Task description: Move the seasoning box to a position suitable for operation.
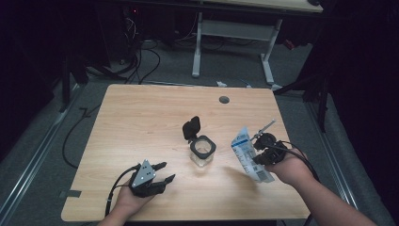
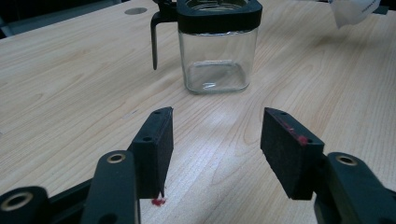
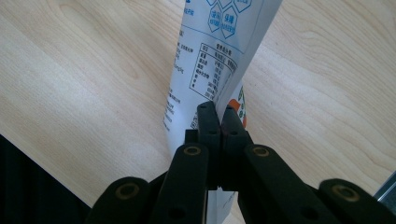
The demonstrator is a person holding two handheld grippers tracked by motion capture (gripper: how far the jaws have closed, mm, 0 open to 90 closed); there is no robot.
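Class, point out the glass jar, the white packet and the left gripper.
glass jar (image 2: 217,56), left gripper view, clear front wall.
white packet (image 3: 210,56), right gripper view, printed face.
left gripper (image 1: 164,172), high view, between its fingertips.

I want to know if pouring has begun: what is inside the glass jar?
The glass jar looks empty: the wooden table shows through its clear walls and base. The black rim hides the very top. The packet is pinched in the right gripper.

White-and-blue printed plastic pouch (image 3: 219,56): small print, a boxed table, hexagon badges; too small to read.
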